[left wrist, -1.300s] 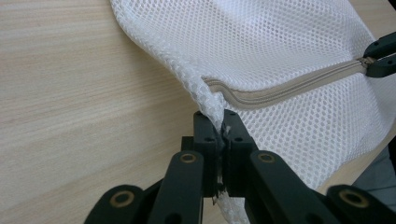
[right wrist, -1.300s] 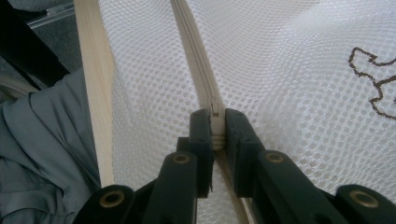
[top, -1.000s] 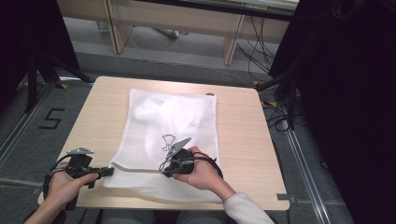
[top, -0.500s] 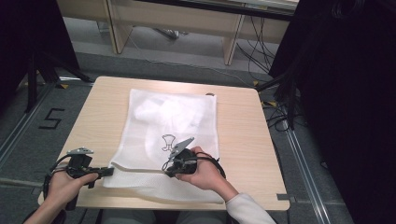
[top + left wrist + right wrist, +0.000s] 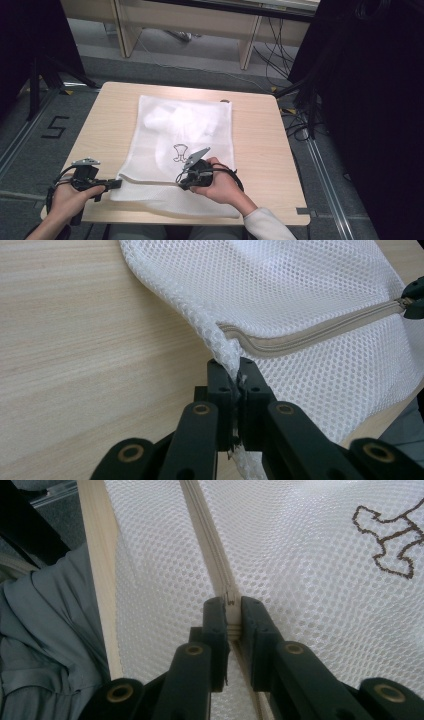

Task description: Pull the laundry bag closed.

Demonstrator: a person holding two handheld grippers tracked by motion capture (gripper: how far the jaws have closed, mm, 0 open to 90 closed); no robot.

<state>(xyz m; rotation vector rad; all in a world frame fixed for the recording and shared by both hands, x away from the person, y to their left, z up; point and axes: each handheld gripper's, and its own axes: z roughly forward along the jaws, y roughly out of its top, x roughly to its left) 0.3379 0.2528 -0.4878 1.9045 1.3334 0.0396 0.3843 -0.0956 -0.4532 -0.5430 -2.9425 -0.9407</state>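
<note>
Left gripper view: honeycomb-holed white mesh bag (image 5: 310,295)

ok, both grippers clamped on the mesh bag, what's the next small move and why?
Probably slide the right hand-held gripper along the zipper, away from the left hand-held gripper. The right one pinches the zipper at its pull, while the left pins the mesh bag corner beside the zipper's end, anchoring it.

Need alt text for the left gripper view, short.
The left gripper, its two black jaws shut, pinches the corner edge of a white mesh laundry bag lying on a light wooden table. A beige zipper runs from that corner toward the upper right.
</note>
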